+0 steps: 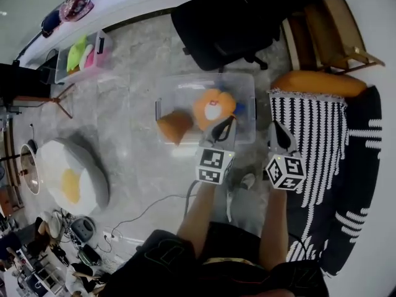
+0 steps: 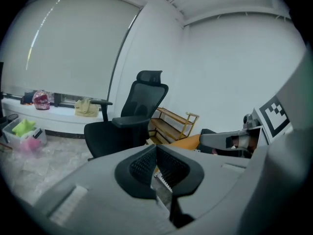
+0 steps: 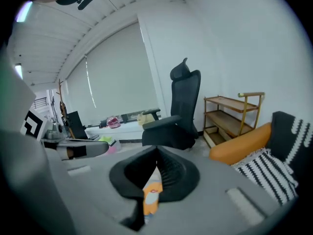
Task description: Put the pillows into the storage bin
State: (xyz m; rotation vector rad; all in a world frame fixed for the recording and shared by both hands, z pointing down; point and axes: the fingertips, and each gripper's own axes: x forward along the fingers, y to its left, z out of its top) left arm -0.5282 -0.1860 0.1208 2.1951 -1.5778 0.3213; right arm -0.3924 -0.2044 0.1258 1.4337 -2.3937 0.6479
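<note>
Both tools are pressed together with nothing pinched: the left tool (image 1: 225,127) and the right tool (image 1: 278,130) hang side by side over the near edge of the storage bin (image 1: 247,85), and each tool's own view shows its jaws shut on empty air, with only background showing behind them. The main risk, as I judge it, is going for another pillow with the jaws shut like this. They would only push soft fabric away, so they must spread first. The pillows left outside look awkward too. The fried-egg pillow (image 1: 71,178) lies on the floor well to the left and looks too bulky for the room left in the bin. The long orange pillow (image 1: 318,83) and the striped cushion (image 1: 306,125) rest on the sofa (image 1: 374,135) to the right, where a shallow pinch could slip off a plump corner. A loose cable (image 1: 151,208) trails on the floor by the person's legs and could catch a foot on the way to the egg pillow. The bin is clear plastic and stands on the floor just ahead of the tools. It holds a round orange pillow (image 1: 213,107) with a white patch, a brownish wedge pillow (image 1: 174,126) that pokes over the near left wall and could tip out if knocked, and a bit of something blue (image 1: 240,108) that I cannot identify. A smaller clear box (image 1: 102,42) by the far wall holds green and pink things.
</note>
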